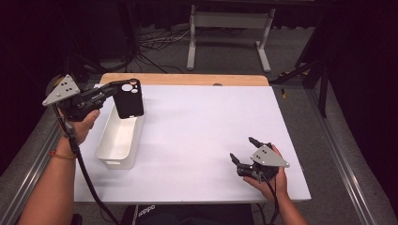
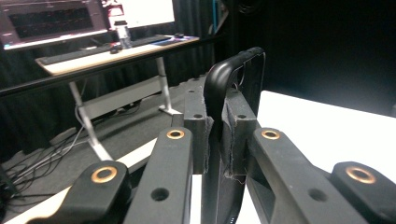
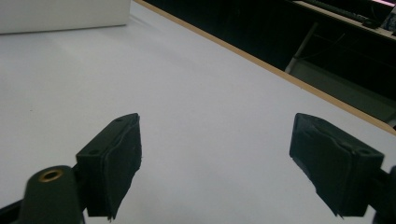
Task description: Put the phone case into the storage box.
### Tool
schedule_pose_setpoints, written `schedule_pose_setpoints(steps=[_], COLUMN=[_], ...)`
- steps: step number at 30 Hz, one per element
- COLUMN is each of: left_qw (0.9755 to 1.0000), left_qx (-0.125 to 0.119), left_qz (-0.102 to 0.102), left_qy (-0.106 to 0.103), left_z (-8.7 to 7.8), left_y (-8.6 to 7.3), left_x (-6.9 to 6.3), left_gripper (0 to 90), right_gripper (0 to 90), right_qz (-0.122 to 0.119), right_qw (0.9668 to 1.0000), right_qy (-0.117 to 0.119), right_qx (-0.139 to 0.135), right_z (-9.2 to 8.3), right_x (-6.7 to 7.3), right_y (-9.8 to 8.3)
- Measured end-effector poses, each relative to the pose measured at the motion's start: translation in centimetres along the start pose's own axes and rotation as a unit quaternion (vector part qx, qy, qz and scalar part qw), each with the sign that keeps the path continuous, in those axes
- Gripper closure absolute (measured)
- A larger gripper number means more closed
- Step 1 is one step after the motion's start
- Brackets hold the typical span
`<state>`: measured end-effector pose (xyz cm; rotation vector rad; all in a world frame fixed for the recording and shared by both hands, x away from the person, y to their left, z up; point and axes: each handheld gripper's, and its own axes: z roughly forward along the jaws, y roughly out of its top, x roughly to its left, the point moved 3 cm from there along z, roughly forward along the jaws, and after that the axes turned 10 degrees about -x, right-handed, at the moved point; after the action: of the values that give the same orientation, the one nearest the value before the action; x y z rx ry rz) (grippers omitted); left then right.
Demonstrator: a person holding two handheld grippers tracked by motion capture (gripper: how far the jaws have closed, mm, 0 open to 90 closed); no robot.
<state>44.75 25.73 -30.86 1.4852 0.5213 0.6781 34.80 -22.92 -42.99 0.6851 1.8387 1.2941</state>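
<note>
A black phone case (image 1: 129, 99) with a round camera cut-out hangs upright above the far end of the white bin (image 1: 109, 146). My left gripper (image 1: 114, 89) is shut on the case's upper edge. In the left gripper view the two pads (image 2: 198, 122) pinch the case's thin black rim (image 2: 219, 79). Over at the table's near right, my right gripper (image 1: 241, 149) rests low with its jaws wide apart. The right gripper view has both pads (image 3: 114, 161) over bare white tabletop, with nothing between them.
The white table (image 1: 202, 126) has a wooden strip (image 1: 187, 78) along its far edge. A white table frame (image 1: 230, 28) and cables lie on the floor beyond. A desk with a monitor and a bottle (image 2: 122, 32) stands in the background of the left gripper view.
</note>
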Motion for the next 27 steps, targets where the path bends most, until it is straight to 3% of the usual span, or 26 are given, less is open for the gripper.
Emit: schedule_pose_setpoints(steps=[7,17,27], left_qw=[0.9999,0.9998,0.9996], left_qx=[-0.002,0.004,0.024], left_qz=[-0.007,-0.001,-0.001], left_qy=[0.008,0.019,0.017], left_z=[0.1,0.8,2.5], left_y=[-0.7,-2.1,-4.7], left_x=[1.5,3.6,5.2], left_gripper=[82.4,82.4,82.4], right_gripper=[17.8,17.8,17.8], right_qz=[0.003,0.001,0.001], right_qw=[1.0000,0.9998,0.9996], right_qy=[-0.002,0.007,0.010], right_qx=[0.004,0.016,0.027], right_z=[0.0,0.5,0.8], right_x=[-0.1,0.4,0.8], right_y=[-0.3,-0.5,-0.6])
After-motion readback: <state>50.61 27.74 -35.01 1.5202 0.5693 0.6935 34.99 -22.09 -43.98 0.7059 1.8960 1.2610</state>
